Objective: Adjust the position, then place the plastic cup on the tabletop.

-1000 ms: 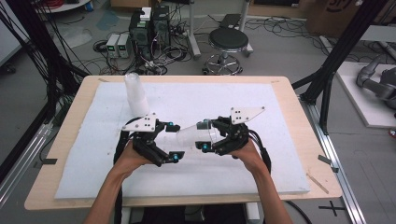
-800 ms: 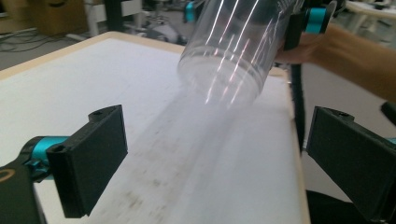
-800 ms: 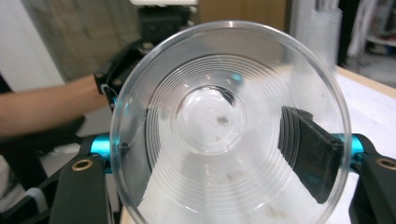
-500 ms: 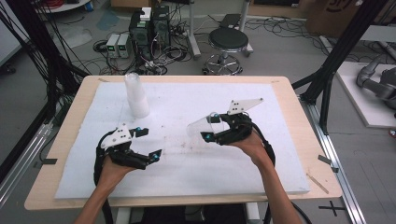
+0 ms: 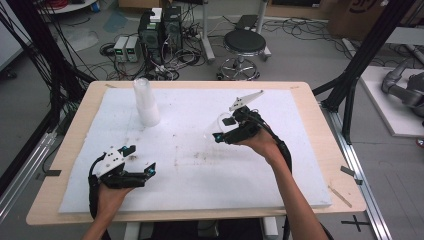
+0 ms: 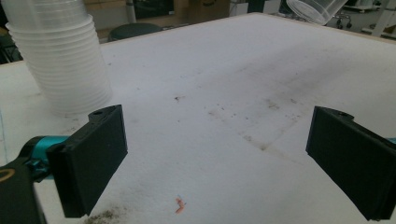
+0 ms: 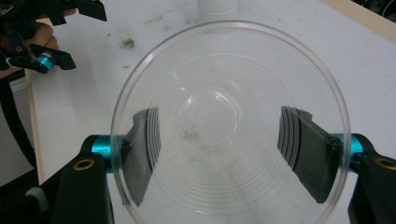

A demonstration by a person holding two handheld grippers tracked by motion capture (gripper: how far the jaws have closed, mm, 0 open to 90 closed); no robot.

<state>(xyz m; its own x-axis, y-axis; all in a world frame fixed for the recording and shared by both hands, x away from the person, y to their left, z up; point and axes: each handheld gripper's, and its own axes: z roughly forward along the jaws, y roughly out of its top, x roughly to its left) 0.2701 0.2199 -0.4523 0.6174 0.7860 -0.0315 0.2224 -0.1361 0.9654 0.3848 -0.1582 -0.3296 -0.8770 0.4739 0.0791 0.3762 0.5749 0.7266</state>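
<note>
The right gripper (image 7: 219,154) clamped one clear plastic cup (image 7: 229,126), its inside visible; the left gripper (image 6: 215,158) gaped empty near one stack of clear plastic cups (image 6: 58,60).

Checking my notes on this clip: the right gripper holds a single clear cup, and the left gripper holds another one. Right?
Not quite. The left gripper holds nothing: the left gripper view shows its fingers wide apart over the bare white mat. The right gripper does hold a clear cup.

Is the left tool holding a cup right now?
No. In the left gripper view the left tool has its jaws wide apart over bare white table cover, with the stack of cups standing beyond them.
</note>
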